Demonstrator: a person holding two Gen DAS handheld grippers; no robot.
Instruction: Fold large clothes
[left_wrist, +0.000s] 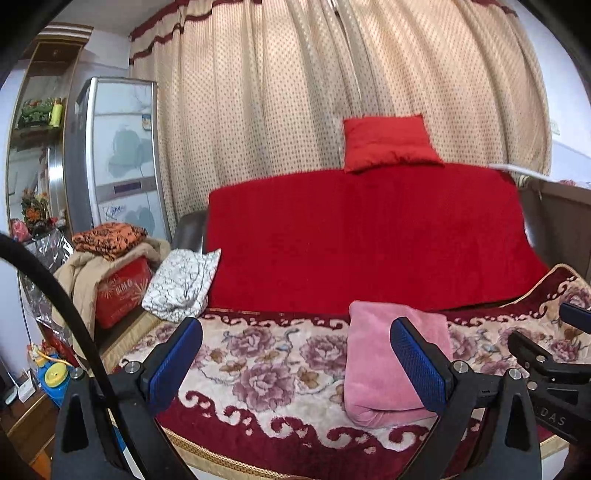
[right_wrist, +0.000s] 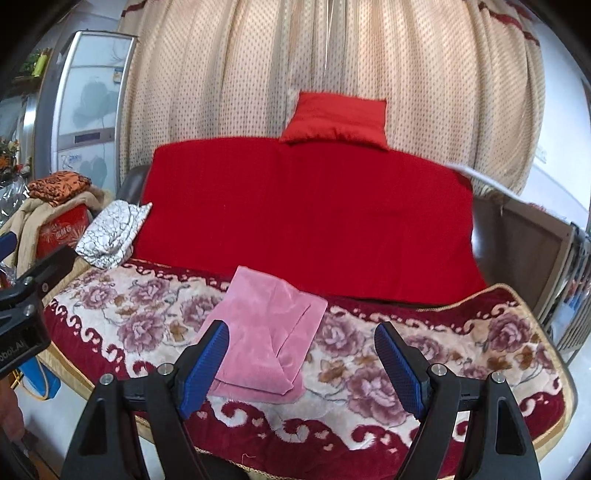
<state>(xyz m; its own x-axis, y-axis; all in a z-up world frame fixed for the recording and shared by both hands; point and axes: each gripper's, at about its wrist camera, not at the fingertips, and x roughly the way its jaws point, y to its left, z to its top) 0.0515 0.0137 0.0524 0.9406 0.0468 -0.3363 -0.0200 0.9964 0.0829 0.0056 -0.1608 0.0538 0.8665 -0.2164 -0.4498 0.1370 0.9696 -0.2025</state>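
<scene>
Where it lies folded, pink garment (right_wrist: 266, 332) (long axis running away), both tools apart, empty.

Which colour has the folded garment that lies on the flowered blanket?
Pink. The folded garment shows best in the right wrist view, lying on the flowered blanket.

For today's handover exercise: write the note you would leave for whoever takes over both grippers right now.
Left gripper: open, empty, above the floral blanket.
Right gripper: open, empty, just in front of the pink garment.
The pink garment lies folded into a compact rectangle on the blanket, in front of the red sofa cover.
Done: the folds look complete.
Left: probably only tidying or setting it aside; check first.
</scene>
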